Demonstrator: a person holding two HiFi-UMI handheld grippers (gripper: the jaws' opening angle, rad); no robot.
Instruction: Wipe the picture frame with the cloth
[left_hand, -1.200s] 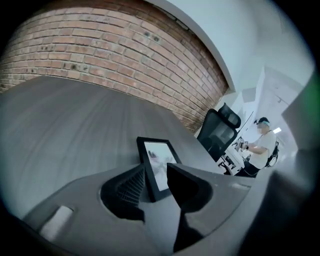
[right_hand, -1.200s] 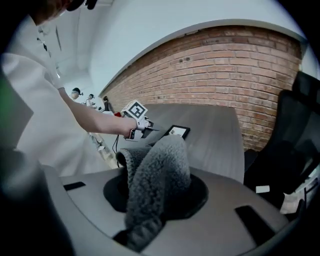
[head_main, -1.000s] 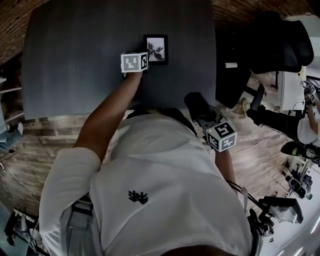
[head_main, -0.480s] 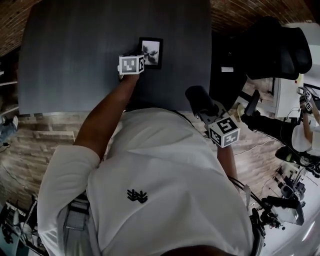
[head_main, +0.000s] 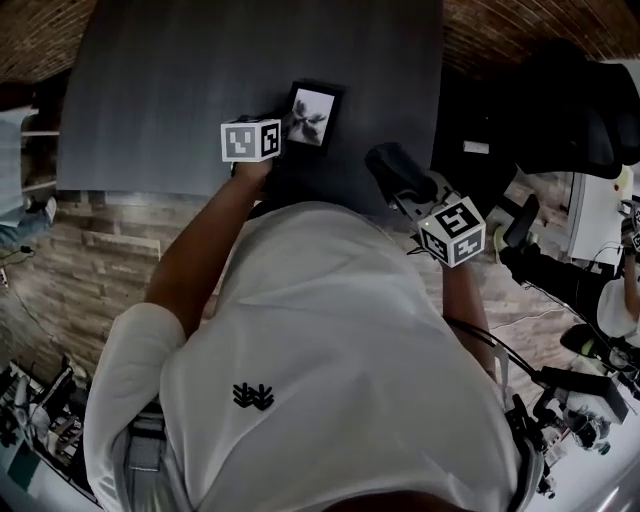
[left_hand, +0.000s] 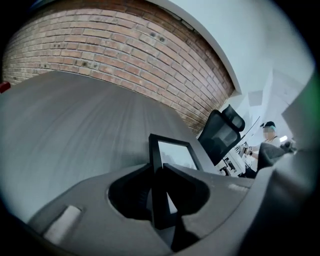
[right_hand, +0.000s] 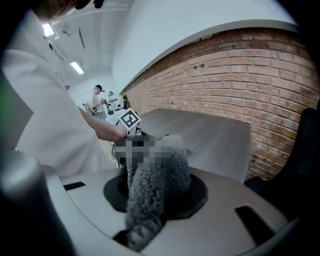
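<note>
A small black picture frame (head_main: 312, 105) with a pale print lies near the front of the dark table (head_main: 180, 80), tipped slightly. My left gripper (head_main: 283, 128) is at its left edge. In the left gripper view the frame (left_hand: 175, 154) stands on edge between the jaws of the left gripper (left_hand: 159, 172), which are closing and press on its black rim. My right gripper (head_main: 398, 180) hovers over the table's front right corner, shut on a grey fluffy cloth (head_main: 388, 163). That cloth (right_hand: 150, 200) bulges up out of the right gripper (right_hand: 159, 172) and hides its fingertips.
A black office chair (head_main: 570, 100) and cluttered equipment stand right of the table. A brick wall (left_hand: 125, 55) runs behind the table. People (right_hand: 97, 102) stand far off in the room. The floor is wood planking (head_main: 90, 260).
The left gripper has closed on the frame's left edge and drawn it a little left and toward me, tilting it. The right gripper with the cloth has shifted slightly up toward the table.
</note>
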